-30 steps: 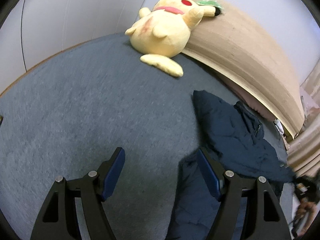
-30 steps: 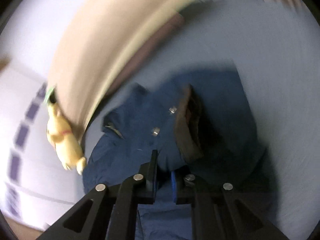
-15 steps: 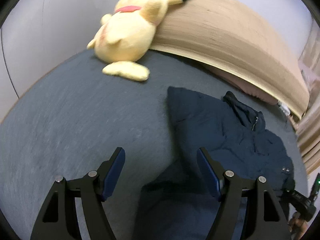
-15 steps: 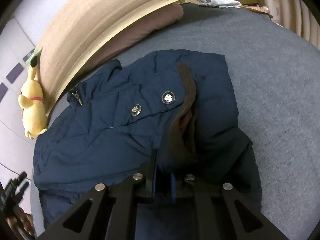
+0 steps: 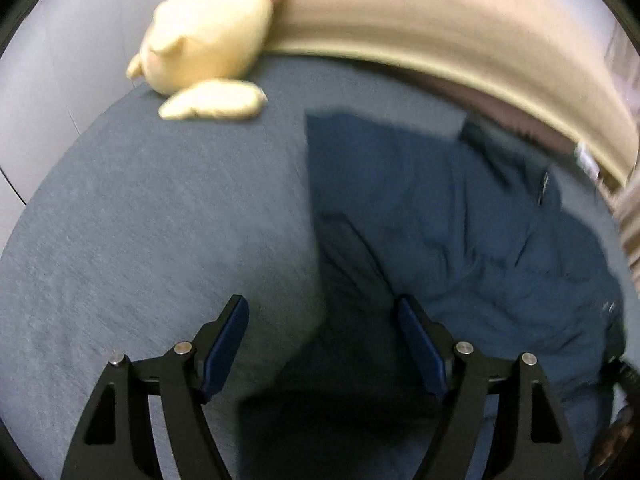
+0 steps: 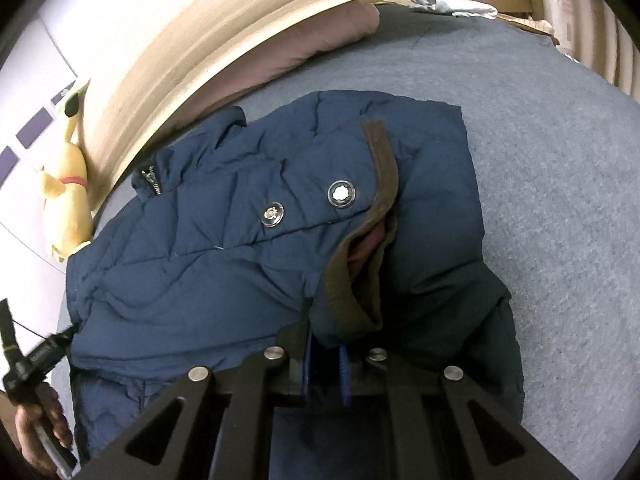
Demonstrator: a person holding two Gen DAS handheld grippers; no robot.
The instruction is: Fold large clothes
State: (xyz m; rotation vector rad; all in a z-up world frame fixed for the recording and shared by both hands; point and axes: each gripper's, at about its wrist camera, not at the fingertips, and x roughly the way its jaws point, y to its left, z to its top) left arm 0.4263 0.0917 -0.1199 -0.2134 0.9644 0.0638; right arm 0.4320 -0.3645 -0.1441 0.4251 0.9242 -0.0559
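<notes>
Left claw [image 5: 322,344] hangs wide open and empty over the near edge of the navy jacket [image 6: 240,256], which lies on the grey bed [image 6: 560,168] beside a yellow plush [image 5: 208,40]. Right claw [image 6: 324,364] is pinched tight on jacket fabric near the brown-trimmed collar [image 6: 380,184]. One side looks folded over, though blur leaves that uncertain; most folding seems left.

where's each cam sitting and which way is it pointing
Left wrist: on the open left gripper, looking across the bed toward the headboard; only its fingers show.
Right wrist: on the right gripper, shut on the jacket, facing the headboard; the left hand shows.
Shared: jacket, plush, headboard.
</notes>
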